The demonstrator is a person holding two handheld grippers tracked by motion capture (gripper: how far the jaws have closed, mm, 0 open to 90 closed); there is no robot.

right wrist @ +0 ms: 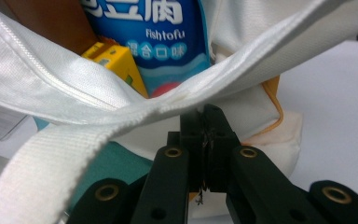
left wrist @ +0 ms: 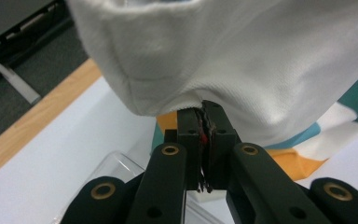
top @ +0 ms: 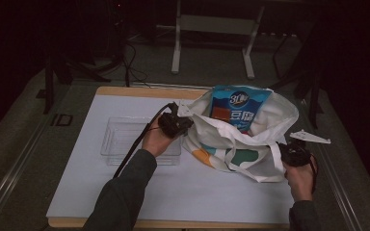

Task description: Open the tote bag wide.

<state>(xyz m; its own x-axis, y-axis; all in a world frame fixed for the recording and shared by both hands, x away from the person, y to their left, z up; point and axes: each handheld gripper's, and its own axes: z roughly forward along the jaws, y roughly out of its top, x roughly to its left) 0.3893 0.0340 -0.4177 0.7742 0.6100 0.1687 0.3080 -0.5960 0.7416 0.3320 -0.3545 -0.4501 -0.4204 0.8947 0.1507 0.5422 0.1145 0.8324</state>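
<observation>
The left gripper (left wrist: 204,109) has its jaws pressed together on the white cloth of the bag (left wrist: 242,60), pinching the rim at the bag's left side. In the high view this gripper (top: 182,118) sits at the left edge of the bag's mouth, with the person's left hand (top: 156,140) wrapped around it and a dark cable trailing back along the sleeve.

The right gripper (right wrist: 206,114) is likewise clamped on the bag, its jaws closed on the cloth just under a white strap (right wrist: 135,121) that runs across in front of them. From above, the right gripper (top: 294,151) is at the bag's right side, near the front edge, held by the right hand (top: 301,180).

The bag (top: 241,139) is white with teal and orange patches, and it lies in the middle-right of the white mat (top: 125,192) on the table, its mouth held open between the two grippers. A blue snack packet (top: 238,108) stands inside it, sticking out of the top; in the right gripper view a yellow box (right wrist: 119,63) lies beside that packet (right wrist: 163,37) within the bag.

Just left of the bag, a clear plastic tray (top: 120,139) rests on the mat, partly behind the left hand.
</observation>
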